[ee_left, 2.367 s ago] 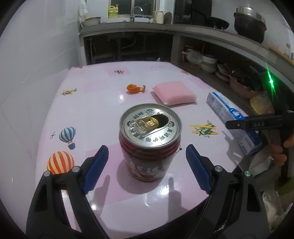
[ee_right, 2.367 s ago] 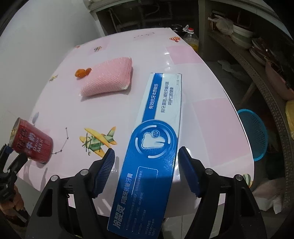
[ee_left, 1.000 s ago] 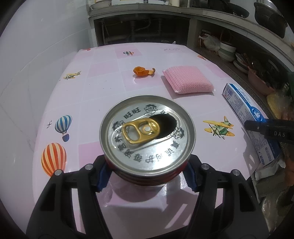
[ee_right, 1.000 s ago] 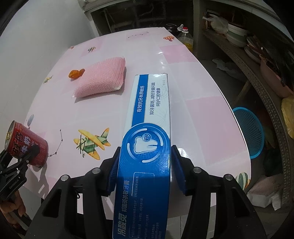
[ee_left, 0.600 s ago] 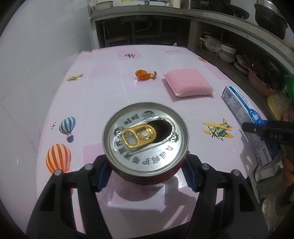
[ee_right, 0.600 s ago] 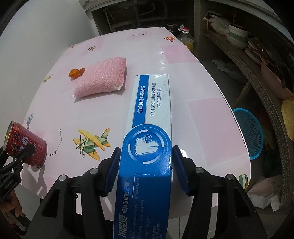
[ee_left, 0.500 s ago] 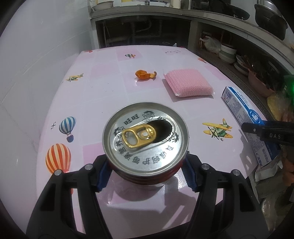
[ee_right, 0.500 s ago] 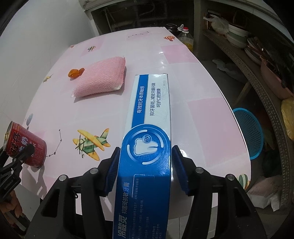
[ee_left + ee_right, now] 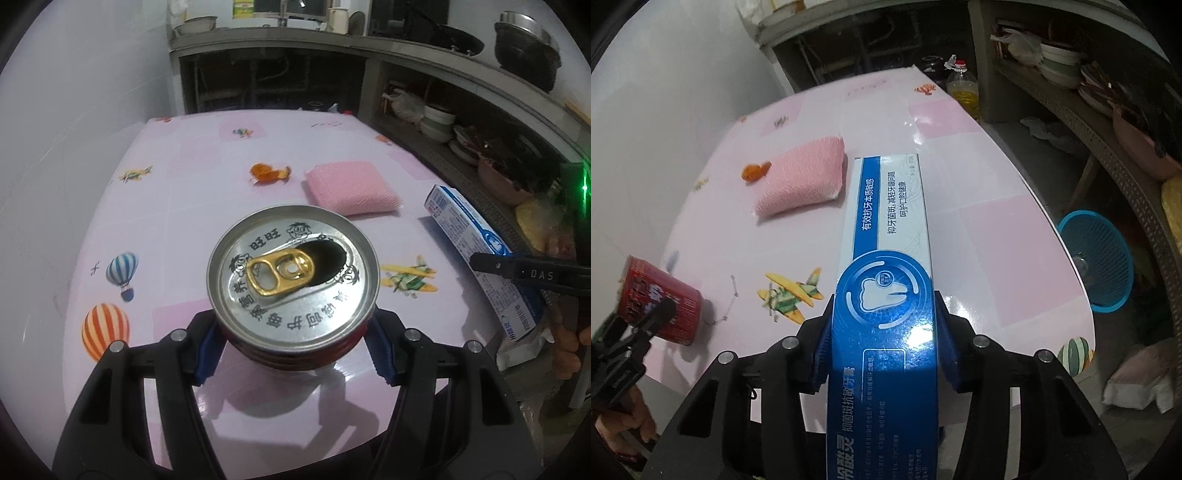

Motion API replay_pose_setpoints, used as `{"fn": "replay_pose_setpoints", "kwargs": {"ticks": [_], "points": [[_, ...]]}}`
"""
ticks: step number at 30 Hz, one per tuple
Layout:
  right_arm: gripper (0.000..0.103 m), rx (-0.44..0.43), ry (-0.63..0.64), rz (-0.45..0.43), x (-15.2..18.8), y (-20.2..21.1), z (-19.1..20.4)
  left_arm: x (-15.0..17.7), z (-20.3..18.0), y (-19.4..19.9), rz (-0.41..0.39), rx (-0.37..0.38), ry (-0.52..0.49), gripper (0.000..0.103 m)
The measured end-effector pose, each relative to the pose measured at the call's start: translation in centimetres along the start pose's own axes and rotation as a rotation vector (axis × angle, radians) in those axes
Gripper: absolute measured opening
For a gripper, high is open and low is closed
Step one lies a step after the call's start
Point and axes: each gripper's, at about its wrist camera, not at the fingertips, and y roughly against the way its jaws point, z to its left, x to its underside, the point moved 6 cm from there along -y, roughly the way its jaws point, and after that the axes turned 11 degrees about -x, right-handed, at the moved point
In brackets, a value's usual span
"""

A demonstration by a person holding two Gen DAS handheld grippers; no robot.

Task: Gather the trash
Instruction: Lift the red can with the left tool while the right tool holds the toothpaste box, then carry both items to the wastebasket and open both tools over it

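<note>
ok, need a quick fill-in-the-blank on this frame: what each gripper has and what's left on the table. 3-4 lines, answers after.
1. The left gripper is clamped on an opened red ____.
2. The right gripper grips a blue and white ____, its jaws having just been closing on it.
3. Beside the pink sponge lies a piece of ____ peel.
4. On the floor past the table edge stands a blue ____.

Missing words: can; box; orange; basket

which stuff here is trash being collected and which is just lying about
Part of the job:
- red can, clamped in the left gripper
- toothpaste box, right gripper just closed onto it
- orange peel, likely trash, on the table

Just lying about:
- pink sponge
- blue basket on the floor
- oil bottle
</note>
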Motion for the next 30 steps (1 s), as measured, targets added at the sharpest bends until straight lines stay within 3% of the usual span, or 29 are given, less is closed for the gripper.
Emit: {"fn": "replay_pose_setpoints", "kwargs": {"ticks": [9, 13, 19, 21, 25, 28, 30], "points": [[0.046, -0.095, -0.121, -0.167, -0.7, 5.2, -3.6, -3.8, -5.8, 1.1, -0.039, 0.095, -0.089, 0.062], [0.046, -0.066, -0.193, -0.272, -0.9, 9.2, -7.4, -6.2, -10.5, 1.8, -0.064, 0.182, -0.146, 0.062], [0.046, 0.053, -0.397, -0.387, 1.9, 14.7, -18.0, -10.3, -21.5, 2.2, -0.067, 0.396, -0.262, 0.062], [0.046, 0.06, -0.479, -0.394, 3.2, 14.9, -21.4, -11.1, -25.7, 1.6, -0.029, 0.47, -0.294, 0.062], [0.046, 0.058, -0.646, -0.372, 5.4, 13.2, -28.5, -11.1, -35.2, -2.5, 0.161, 0.593, -0.35, 0.062], [0.046, 0.05, -0.746, -0.332, 6.2, 10.9, -33.7, -9.6, -41.2, -6.5, 0.309, 0.604, -0.386, 0.062], [0.046, 0.019, -0.796, -0.306, 6.6, 9.1, -36.4, -8.9, -44.2, -8.8, 0.365, 0.586, -0.424, 0.062]]}}
